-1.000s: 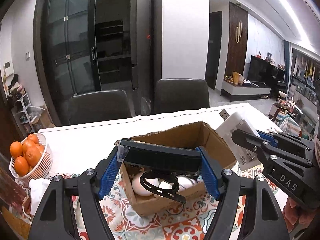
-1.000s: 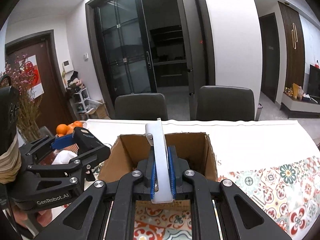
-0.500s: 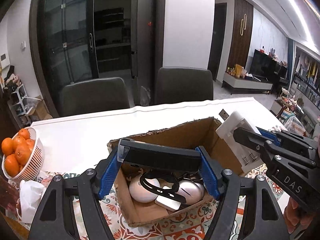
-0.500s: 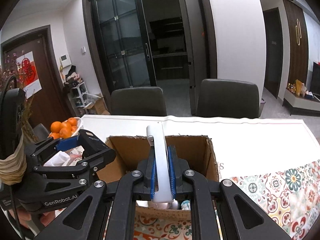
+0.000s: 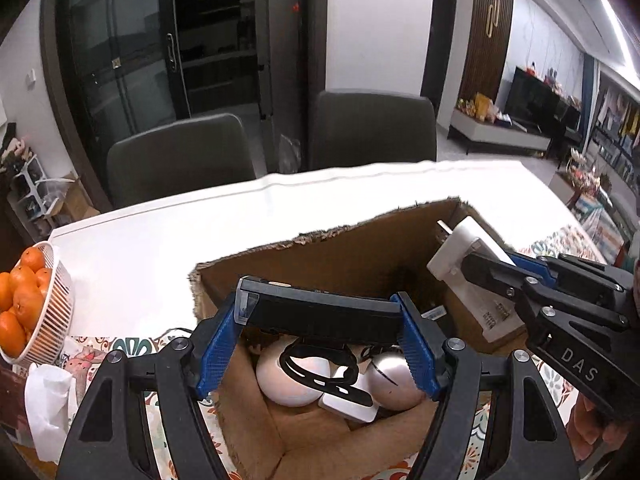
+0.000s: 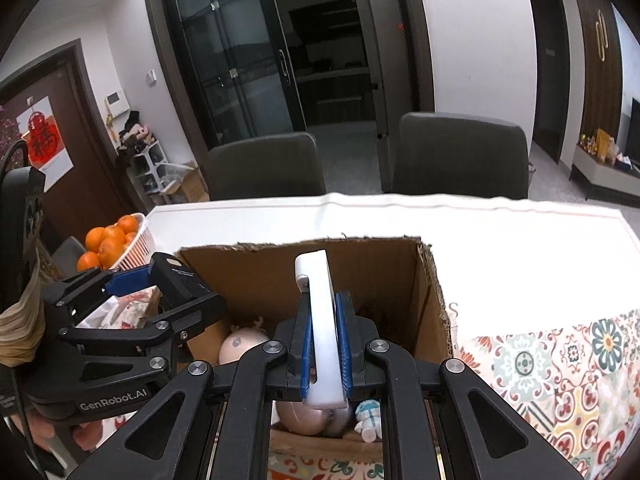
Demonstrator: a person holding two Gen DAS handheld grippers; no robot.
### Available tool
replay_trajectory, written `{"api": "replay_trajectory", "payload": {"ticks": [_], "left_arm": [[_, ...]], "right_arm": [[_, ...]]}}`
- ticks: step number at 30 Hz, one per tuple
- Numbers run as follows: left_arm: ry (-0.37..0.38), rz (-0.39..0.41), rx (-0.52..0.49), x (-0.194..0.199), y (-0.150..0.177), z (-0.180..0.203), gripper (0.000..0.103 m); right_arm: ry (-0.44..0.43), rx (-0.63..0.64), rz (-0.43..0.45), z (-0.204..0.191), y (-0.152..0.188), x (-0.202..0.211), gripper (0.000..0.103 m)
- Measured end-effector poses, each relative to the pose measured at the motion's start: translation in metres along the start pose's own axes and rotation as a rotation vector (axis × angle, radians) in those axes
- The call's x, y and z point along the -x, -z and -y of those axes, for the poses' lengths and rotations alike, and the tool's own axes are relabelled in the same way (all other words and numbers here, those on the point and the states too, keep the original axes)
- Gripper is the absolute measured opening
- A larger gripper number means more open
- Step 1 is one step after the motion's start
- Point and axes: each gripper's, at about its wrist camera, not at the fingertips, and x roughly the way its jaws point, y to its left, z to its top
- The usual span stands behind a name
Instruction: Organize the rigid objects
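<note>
An open cardboard box [image 5: 352,252] [image 6: 430,300] stands on the table. Inside lie a white egg-shaped object [image 5: 290,380], a silver rounded object [image 5: 390,384], a small white flat device [image 5: 348,404] and a black strap [image 5: 320,364]. My left gripper [image 5: 320,316] is shut on a flat black device [image 5: 320,314], held crosswise above the box. My right gripper [image 6: 325,344] is shut on a white battery charger [image 6: 320,320], held on edge over the box; it also shows in the left wrist view [image 5: 476,276]. A small blue-and-white toy [image 6: 368,414] lies in the box.
A white basket of oranges [image 5: 24,312] [image 6: 116,240] stands at the table's left edge, crumpled white tissue [image 5: 48,404] beside it. A patterned mat [image 6: 560,380] covers the near table. Two dark chairs [image 5: 180,156] [image 5: 372,128] stand behind the white tabletop [image 5: 160,240].
Both grippers have moved forward and tilted down over the box with their objects. More of the box's inside shows now.
</note>
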Motion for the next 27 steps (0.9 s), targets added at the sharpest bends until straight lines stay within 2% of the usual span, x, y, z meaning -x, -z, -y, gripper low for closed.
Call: {"api": "replay_trajectory", "payload": {"ticks": [9,11,12,14,16,18,23,27], "left_arm": [[0.024,-0.081,0.003,-0.023,0.003,0.004,0.074],[0.026,-0.081,-0.003,-0.023,0.004,0.006,0.079],[0.019,-0.079,-0.009,-0.021,0.004,0.008,0.085],[0.002,-0.067,-0.016,-0.016,0.007,0.009,0.085],[-0.016,-0.057,-0.017,-0.010,0.008,0.009,0.085],[-0.030,-0.044,-0.008,-0.001,0.011,0.009,0.085],[-0.059,0.010,0.010,0.029,0.021,0.007,0.088],[-0.086,0.066,0.007,0.059,0.032,0.008,0.091]], "right_arm": [[-0.011,-0.028,-0.070,0.013,0.006,-0.027,0.012],[-0.023,-0.035,-0.085,0.014,0.007,-0.030,0.017],[-0.027,-0.036,-0.087,0.015,0.008,-0.030,0.018],[-0.014,-0.034,-0.084,0.016,0.010,-0.028,0.021],[0.001,-0.044,-0.077,0.017,0.013,-0.023,0.032],[0.030,-0.054,-0.059,0.016,0.014,-0.014,0.037],[0.079,-0.053,-0.013,0.010,0.020,0.014,0.038],[0.136,-0.031,0.050,-0.002,0.025,0.046,0.050]]}}
